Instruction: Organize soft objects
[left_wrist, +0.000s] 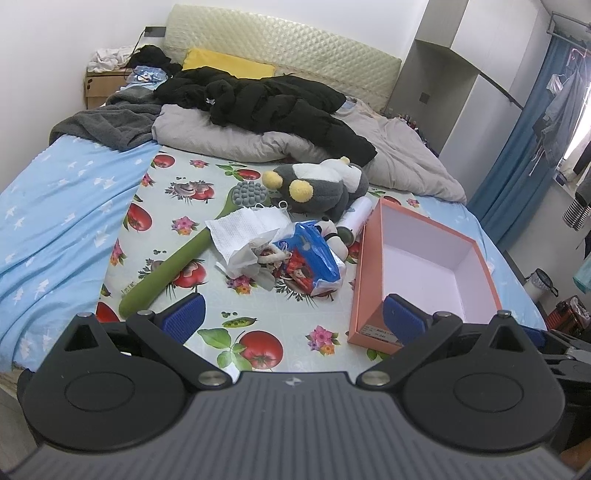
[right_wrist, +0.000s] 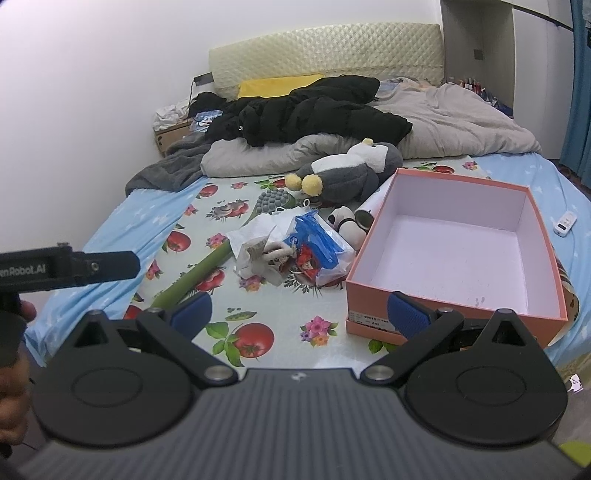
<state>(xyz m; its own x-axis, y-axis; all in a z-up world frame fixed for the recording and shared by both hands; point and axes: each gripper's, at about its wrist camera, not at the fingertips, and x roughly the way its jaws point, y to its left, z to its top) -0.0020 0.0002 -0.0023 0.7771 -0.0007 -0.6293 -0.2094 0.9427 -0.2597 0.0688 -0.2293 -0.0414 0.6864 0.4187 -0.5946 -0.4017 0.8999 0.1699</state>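
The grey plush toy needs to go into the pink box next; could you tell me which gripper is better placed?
Probably right: the grey plush toy and pink box lie closer ahead of the open right gripper.

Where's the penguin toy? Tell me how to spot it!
Find the pink box on the bed. Just behind its far left corner, against the grey duvet, lies the penguin. It is grey and white, with two round yellow feet, unlike anything nearby.
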